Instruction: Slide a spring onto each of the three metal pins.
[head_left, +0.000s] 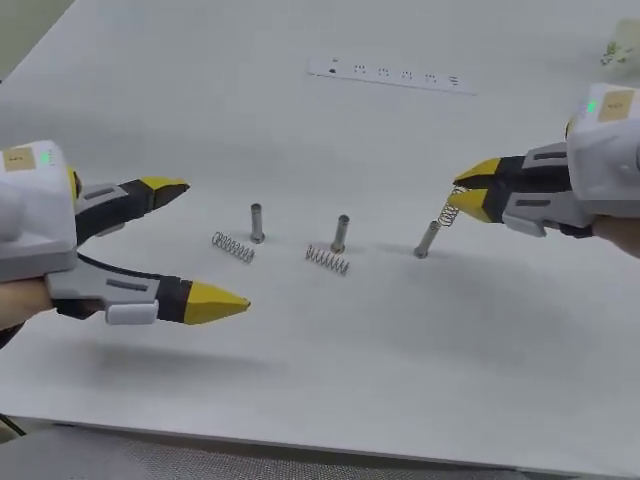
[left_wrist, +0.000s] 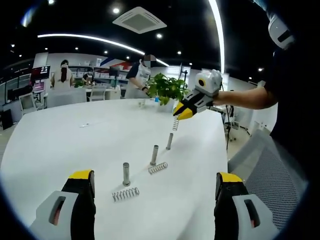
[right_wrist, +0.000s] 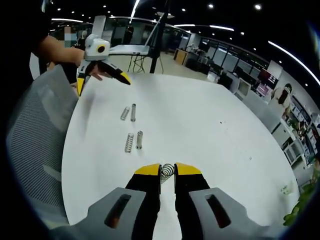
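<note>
Three short metal pins (head_left: 257, 222) (head_left: 341, 232) (head_left: 428, 238) stand in a row on the white table (head_left: 330, 360). Two springs (head_left: 232, 246) (head_left: 327, 260) lie flat, one beside the left pin and one beside the middle pin. My right gripper (head_left: 465, 197) is shut on a third spring (head_left: 449, 213), which hangs just above and right of the right pin's top. In the right gripper view that spring (right_wrist: 167, 170) sits between the shut jaws. My left gripper (head_left: 205, 243) is open and holds nothing, to the left of the left pin (left_wrist: 126, 173).
A white power strip (head_left: 390, 75) lies far back on the table. A mesh chair (right_wrist: 40, 115) stands at the table's near side. A green plant (left_wrist: 167, 87) and several people are beyond the table's far end.
</note>
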